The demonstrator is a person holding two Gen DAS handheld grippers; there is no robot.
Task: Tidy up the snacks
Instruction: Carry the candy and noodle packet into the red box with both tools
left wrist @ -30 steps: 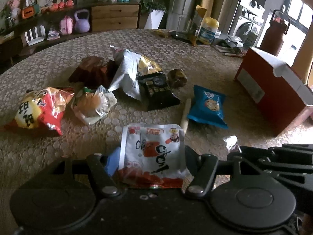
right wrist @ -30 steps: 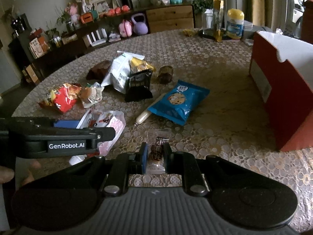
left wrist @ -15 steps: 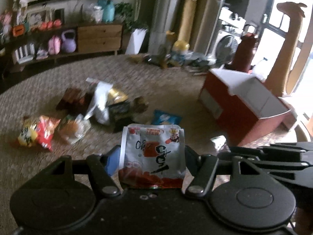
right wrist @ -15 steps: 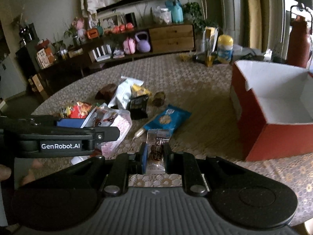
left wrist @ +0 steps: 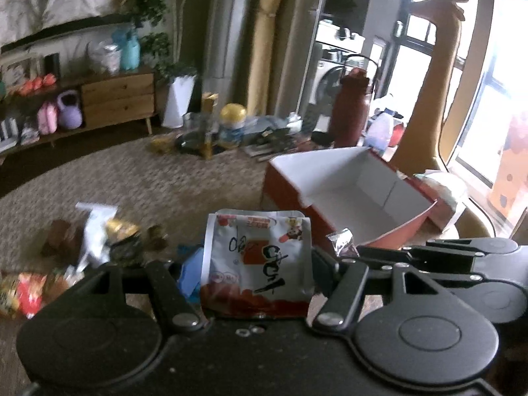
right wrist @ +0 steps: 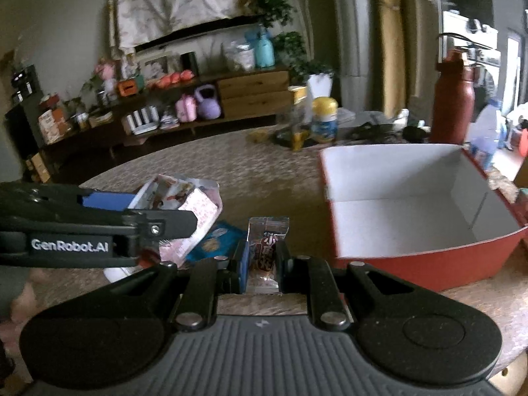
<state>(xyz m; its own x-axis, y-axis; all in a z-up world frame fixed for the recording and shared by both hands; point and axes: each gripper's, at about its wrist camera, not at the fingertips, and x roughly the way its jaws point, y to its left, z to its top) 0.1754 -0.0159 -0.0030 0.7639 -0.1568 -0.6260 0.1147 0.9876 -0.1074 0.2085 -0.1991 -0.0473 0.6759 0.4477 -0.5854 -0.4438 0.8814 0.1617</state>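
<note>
The left claw (left wrist: 257, 264) grips a white and red snack packet (left wrist: 255, 257) by its sides, the packet standing upright between the fingers with its printed face to the camera. From the left wrist view the right claw (left wrist: 349, 249) reaches in from the right edge, and only the crinkled top of its small clear-wrapped snack (left wrist: 341, 241) shows past its fingers. That view also takes in the leftover snacks (left wrist: 99, 241) lying in a loose, blurred heap on the patterned surface (left wrist: 148, 178) to the left, with a red and yellow bag (left wrist: 23, 292) nearest the edge, and beyond the packet the open red box (left wrist: 349, 194) with its white inside, seen from one corner.

The right wrist view gives the other side. Here the right claw (right wrist: 262, 257) is closed narrowly on the small clear-wrapped snack (right wrist: 265, 247), whose dark red filling and sealed top are plain. The left claw (right wrist: 158, 217) comes across from the left, seen side-on, and the white and red snack packet (right wrist: 191, 217) it carries shows its pink patterned back. Under both, a blue cookie packet (right wrist: 214, 241) lies on the surface (right wrist: 264, 165), hardly visible from the left wrist. The red box (right wrist: 419, 211) fills the right of this view, near and open-topped, and nothing can be seen inside it. Both held snacks are off the surface, just short of the box's near wall.
</note>
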